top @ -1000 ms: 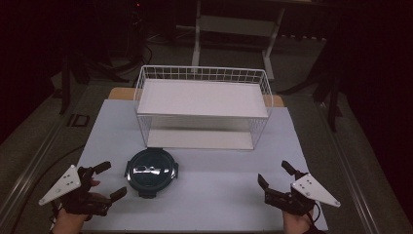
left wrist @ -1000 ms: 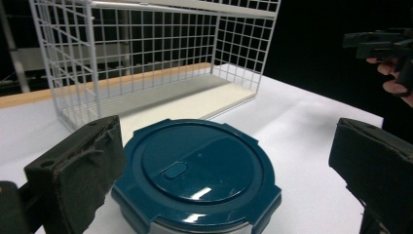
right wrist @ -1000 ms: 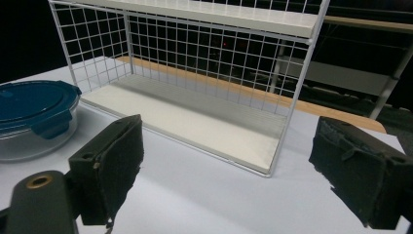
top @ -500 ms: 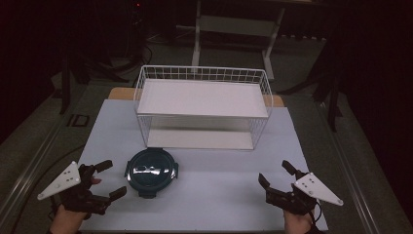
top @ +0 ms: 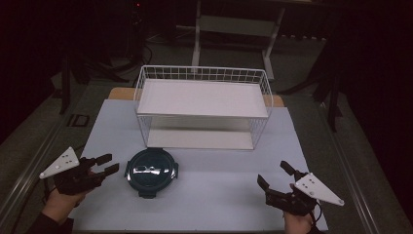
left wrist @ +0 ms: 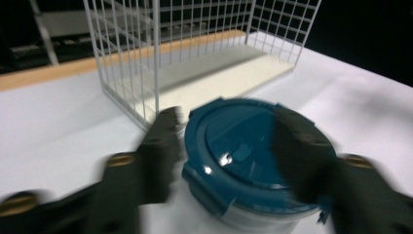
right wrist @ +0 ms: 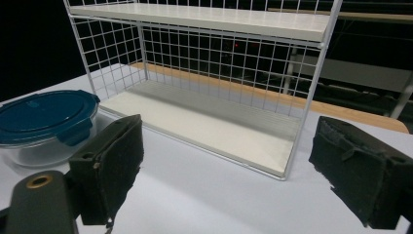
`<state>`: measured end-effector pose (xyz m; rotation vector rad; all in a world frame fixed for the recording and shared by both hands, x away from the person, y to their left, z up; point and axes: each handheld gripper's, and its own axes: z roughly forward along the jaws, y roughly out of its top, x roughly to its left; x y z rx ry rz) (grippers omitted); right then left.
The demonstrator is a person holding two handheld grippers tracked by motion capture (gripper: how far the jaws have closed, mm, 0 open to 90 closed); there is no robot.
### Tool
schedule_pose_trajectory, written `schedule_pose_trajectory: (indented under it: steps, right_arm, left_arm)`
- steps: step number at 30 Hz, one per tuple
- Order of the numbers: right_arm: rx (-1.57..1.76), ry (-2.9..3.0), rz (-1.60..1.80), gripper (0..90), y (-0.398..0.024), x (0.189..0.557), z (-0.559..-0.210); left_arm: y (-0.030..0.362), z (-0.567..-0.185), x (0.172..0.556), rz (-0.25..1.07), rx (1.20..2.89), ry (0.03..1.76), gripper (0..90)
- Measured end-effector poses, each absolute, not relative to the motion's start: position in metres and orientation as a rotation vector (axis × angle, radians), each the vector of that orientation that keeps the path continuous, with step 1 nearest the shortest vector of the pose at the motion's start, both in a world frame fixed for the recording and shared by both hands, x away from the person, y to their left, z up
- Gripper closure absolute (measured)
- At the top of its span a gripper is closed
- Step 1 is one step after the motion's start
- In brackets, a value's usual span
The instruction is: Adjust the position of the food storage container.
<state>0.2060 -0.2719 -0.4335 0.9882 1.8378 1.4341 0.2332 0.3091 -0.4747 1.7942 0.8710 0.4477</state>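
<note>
White surface (top: 209, 195), with wire rack (top: 202, 105) toward far edge, middle. Nearer front-left corner, round container with teal lid (top: 151, 171), upright, just before rack. Left gripper (top: 108, 164) beside container's left, jaws just been closing, one either side of lid in left gripper view, contact not clear through blur. Right gripper (top: 275, 176) near front-right corner, jaws released, holding nothing.

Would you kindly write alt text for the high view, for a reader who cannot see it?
A round container with a dark teal clip lid sits on a white table, in front of a white two-tier wire rack. The left gripper points at it from just beside it, jaws apart; the right gripper rests open at the near right.
</note>
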Motion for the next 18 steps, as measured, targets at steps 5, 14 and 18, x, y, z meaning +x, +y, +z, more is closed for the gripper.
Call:
schedule_pose_trajectory:
  steps: [5,14,18]
  right_arm:
    - [0.981,1.831,1.450,11.8,-0.272,0.205,-0.433]
    - [0.984,1.847,1.456,11.9,-0.271,0.206,-0.435]
    - [0.990,1.853,1.458,11.9,-0.271,0.206,-0.436]
  left_arm:
    - [0.314,-0.493,0.244,0.413,1.904,0.917,89.2]
    - [0.303,-0.515,0.257,0.344,1.986,0.929,90.0]
    - [0.297,-0.514,0.258,0.325,1.996,0.906,90.0]
